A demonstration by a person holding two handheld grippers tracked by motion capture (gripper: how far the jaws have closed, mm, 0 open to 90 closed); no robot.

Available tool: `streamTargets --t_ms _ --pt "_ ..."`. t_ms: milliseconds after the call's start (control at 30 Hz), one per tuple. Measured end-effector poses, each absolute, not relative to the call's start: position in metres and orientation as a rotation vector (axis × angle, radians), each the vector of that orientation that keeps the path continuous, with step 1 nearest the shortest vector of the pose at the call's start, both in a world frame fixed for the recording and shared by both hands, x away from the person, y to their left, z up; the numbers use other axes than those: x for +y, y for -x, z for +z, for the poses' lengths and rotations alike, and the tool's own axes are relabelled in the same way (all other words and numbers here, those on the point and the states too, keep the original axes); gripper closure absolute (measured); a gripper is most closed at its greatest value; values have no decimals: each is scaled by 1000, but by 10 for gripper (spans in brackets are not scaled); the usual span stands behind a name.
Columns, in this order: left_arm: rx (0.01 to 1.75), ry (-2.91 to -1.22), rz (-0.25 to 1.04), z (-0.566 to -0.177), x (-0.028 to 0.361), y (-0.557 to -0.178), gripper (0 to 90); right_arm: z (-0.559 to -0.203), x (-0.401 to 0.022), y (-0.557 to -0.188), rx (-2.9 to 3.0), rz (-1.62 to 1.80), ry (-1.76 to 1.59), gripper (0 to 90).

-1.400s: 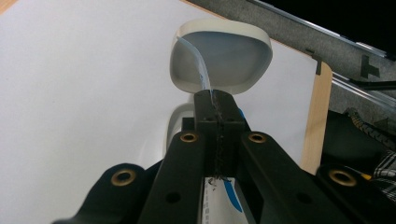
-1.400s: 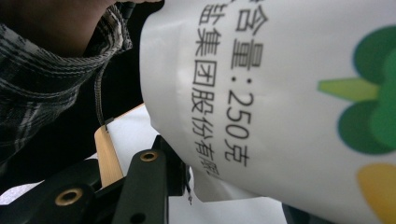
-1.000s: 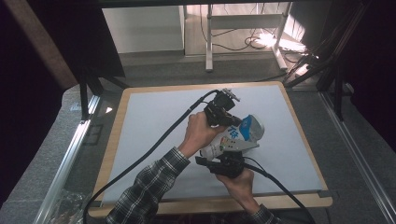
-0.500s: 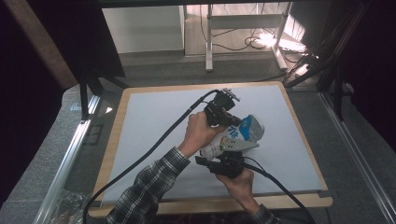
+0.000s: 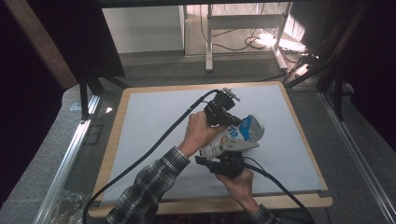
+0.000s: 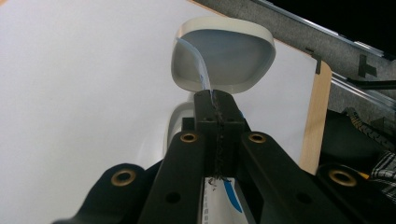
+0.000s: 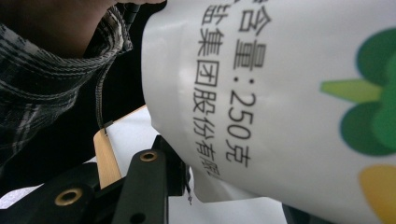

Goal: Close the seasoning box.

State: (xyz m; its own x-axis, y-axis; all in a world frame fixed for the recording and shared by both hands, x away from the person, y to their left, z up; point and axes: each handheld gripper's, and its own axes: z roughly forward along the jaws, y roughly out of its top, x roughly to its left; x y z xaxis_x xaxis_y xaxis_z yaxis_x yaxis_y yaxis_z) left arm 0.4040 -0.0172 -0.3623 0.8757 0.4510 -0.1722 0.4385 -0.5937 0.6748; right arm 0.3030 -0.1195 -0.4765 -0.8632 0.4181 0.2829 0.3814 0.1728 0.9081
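A white container with a blue label and a blue-and-white top is held tilted above the white table top. My right gripper grips its lower body from the near side; up close the printed wall sits against the left finger. My left gripper is at the container's top end. Its jaws are shut on a thin pale-blue strip that runs up to the rim of the white cap.
The white table top has a wooden rim around it. Metal rails run along both sides. Black cables trail from both grippers toward the near edge. A plaid sleeve is close beside the container.
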Motion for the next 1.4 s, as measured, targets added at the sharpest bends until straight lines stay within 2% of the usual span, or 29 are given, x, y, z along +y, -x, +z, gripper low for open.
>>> streamTargets --t_ms 1400 --pt "645 -2292 1 -362 -18 -406 900 -476 -117 -302 2363 1832 -841 635"
